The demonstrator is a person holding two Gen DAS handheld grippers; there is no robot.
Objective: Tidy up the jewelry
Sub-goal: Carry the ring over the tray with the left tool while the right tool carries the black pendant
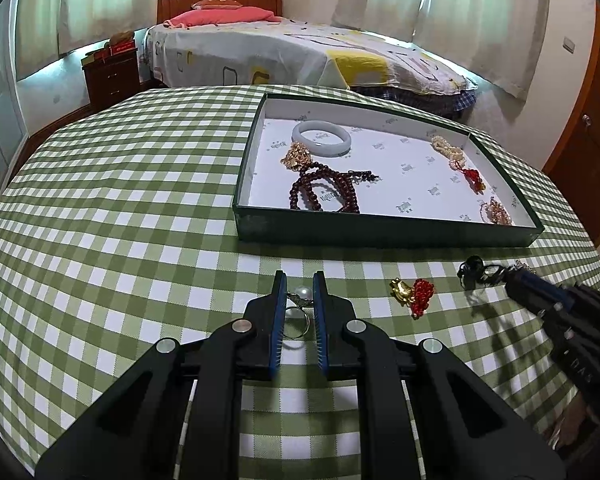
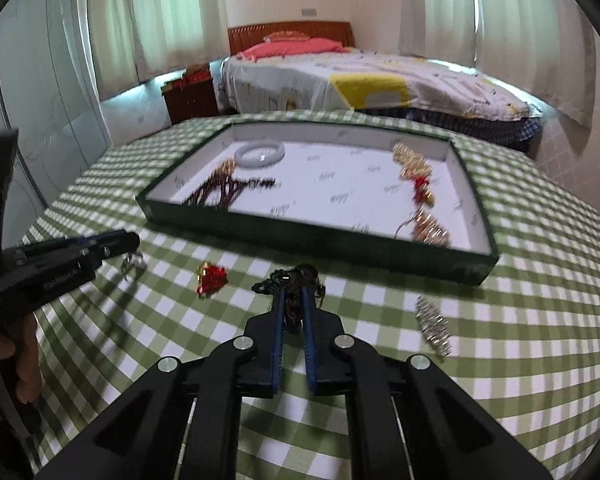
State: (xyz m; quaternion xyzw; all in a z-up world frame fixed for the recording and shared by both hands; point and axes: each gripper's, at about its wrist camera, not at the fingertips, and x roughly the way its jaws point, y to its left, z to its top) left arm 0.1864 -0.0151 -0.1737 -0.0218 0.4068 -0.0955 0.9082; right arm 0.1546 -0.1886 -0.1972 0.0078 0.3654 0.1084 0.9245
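Note:
My left gripper (image 1: 300,280) is shut on a silver ring with a white pearl (image 1: 299,309), just above the checked cloth; it also shows at the left of the right wrist view (image 2: 134,258). My right gripper (image 2: 293,292) is shut on a black cord ornament (image 2: 296,278), seen in the left wrist view (image 1: 476,270) too. The green box lid tray (image 1: 380,236) holds a white jade bangle (image 1: 321,138), dark red bead strings (image 1: 324,192), a gold piece (image 1: 296,156) and pearl and red-gold pieces (image 1: 464,164).
A gold and red charm (image 1: 412,294) lies on the cloth between the grippers. A silver sparkly piece (image 2: 432,322) lies right of my right gripper. The green-checked table (image 1: 120,200) stands before a bed (image 1: 300,48) and a nightstand (image 1: 112,74).

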